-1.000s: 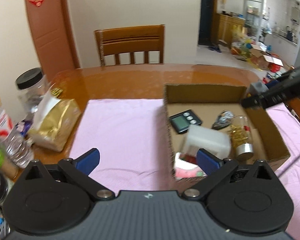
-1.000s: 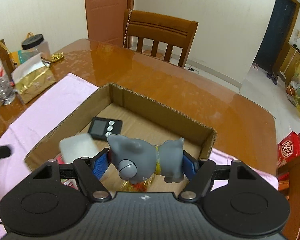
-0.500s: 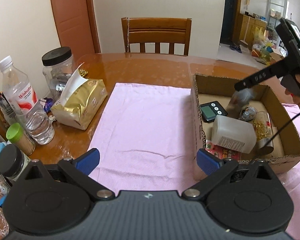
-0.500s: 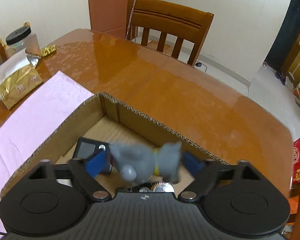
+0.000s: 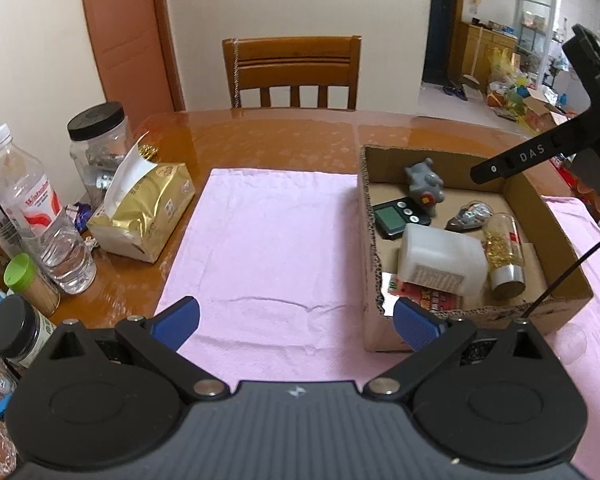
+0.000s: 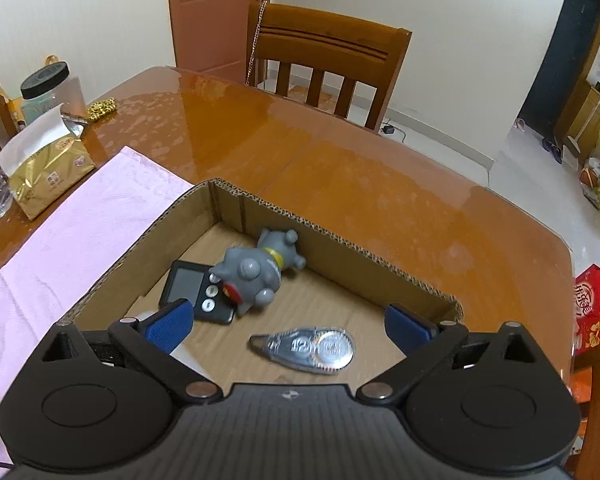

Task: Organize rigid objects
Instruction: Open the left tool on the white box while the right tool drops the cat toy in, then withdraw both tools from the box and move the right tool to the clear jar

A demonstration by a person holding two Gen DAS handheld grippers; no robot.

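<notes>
A grey animal toy [image 6: 256, 272] lies on its side in the far corner of the cardboard box [image 6: 340, 248], partly on a black digital timer [image 6: 192, 286]. My right gripper [image 6: 288, 322] hovers above the box; its jaws are opening, with nothing between them. A correction tape dispenser [image 6: 308, 348] lies just below it. The left wrist view shows the same toy [image 5: 426, 186], a white plastic container [image 5: 440, 258], a glass vial of gold flakes [image 5: 502, 252] and a red packet [image 5: 424, 300] in the box. My left gripper [image 5: 296, 316] is open and empty over the pink cloth [image 5: 268, 240].
At the table's left side stand a gold tissue pack [image 5: 144, 212], a water bottle [image 5: 40, 220], a black-lidded jar [image 5: 100, 140] and smaller jars. A wooden chair [image 5: 292, 72] is behind the table. A person's hand holds the right gripper's handle [image 5: 540, 152].
My right gripper has opened and let go of the grey toy, which has dropped into the box onto the timer. The left gripper stays open and empty.
</notes>
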